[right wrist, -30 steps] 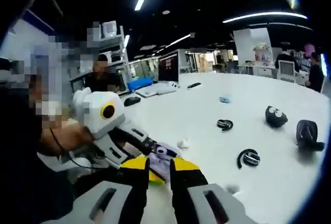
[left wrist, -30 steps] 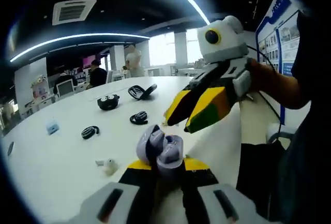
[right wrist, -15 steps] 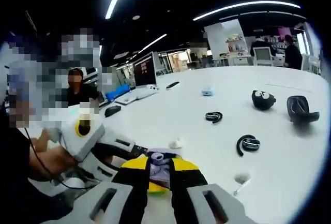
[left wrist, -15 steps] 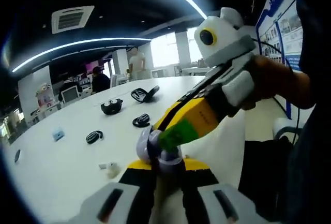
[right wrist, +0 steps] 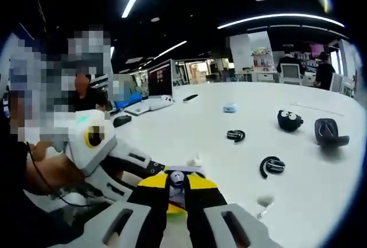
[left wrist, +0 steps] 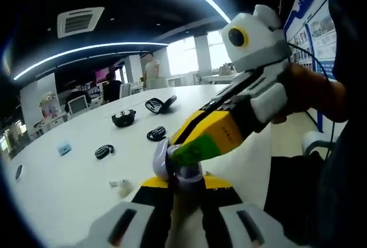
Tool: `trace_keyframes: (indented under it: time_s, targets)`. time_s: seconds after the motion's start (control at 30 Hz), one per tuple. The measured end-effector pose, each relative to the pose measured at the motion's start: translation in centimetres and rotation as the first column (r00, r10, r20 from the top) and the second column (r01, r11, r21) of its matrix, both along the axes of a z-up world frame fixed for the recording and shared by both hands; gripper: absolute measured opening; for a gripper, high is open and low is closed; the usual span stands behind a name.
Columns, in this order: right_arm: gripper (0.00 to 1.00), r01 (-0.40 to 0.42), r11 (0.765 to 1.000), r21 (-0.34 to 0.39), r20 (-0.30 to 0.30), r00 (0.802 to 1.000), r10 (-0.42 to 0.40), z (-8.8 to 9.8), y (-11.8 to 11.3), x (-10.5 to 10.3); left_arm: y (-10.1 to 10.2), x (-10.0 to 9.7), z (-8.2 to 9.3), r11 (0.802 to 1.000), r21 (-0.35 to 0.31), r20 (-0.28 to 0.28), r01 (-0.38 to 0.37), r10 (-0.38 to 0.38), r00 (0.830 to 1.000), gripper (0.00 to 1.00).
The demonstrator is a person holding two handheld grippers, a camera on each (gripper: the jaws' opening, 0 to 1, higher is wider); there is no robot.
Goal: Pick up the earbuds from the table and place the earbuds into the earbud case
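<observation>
The white counter carried several things: relative to the lilac earbud case, an open dark case and a black toy with eyes lay far behind it, two black ear-hook earbuds and lay nearer, and a small white earbud lay just to its left. The left gripper held the earbud case off the counter, its fingers pinching it at the base. The right gripper met the case from above; its fingers were nearly pressed together on something small and pale, probably an earbud, though it was too small to be sure. I judged that the placing was in progress, not finished, and that the earbuds on the counter were left to do.
</observation>
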State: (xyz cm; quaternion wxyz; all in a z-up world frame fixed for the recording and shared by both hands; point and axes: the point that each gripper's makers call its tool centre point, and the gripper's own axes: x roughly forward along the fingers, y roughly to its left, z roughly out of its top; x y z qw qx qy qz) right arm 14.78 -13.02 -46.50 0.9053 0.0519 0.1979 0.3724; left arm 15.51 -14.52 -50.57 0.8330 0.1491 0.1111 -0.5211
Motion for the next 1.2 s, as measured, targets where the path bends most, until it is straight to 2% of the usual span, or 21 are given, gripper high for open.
trace_keyframes:
  time_s: [0.23,0.5,0.63,0.87,0.97,1.07,1.2]
  targets:
    - [0.1,0.002,0.991,0.136,-0.049,0.999,0.004,1.0,-1.0,0.0,0.1,0.0,-0.1,1.0,-0.015,-0.021,-0.004,0.004,1.0,0.2]
    - [0.1,0.038,0.973,0.228,-0.098,0.995,-0.016,0.8,-3.3,-0.5,0.1,-0.1,0.0,1.0,-0.012,-0.022,-0.003,0.003,1.0,0.2]
    - [0.1,0.035,0.984,0.174,-0.092,0.996,-0.019,-0.2,-4.0,-0.8,0.1,-0.1,0.0,1.0,-0.013,-0.024,-0.003,0.003,1.0,0.2]
    - [0.1,0.03,0.988,0.149,-0.119,0.993,-0.012,-1.6,-4.6,-1.5,0.1,-0.1,0.0,1.0,-0.01,-0.024,-0.001,0.001,1.0,0.2]
    - [0.1,-0.016,1.0,0.012,-0.06,0.998,0.016,-2.7,-4.7,-1.9,0.1,-0.1,0.0,1.0,-0.011,-0.026,-0.001,0.001,1.0,0.2]
    - [0.1,-0.065,0.993,-0.103,0.002,0.998,0.066,-3.2,-4.6,-2.3,0.1,-0.1,0.0,1.0,-0.011,-0.028,-0.001,0.001,1.0,0.2]
    - [0.1,-0.093,0.983,-0.158,0.02,0.995,0.097,-3.6,-4.6,-2.6,0.1,-0.1,0.0,1.0,-0.01,-0.028,-0.001,0.001,1.0,0.2]
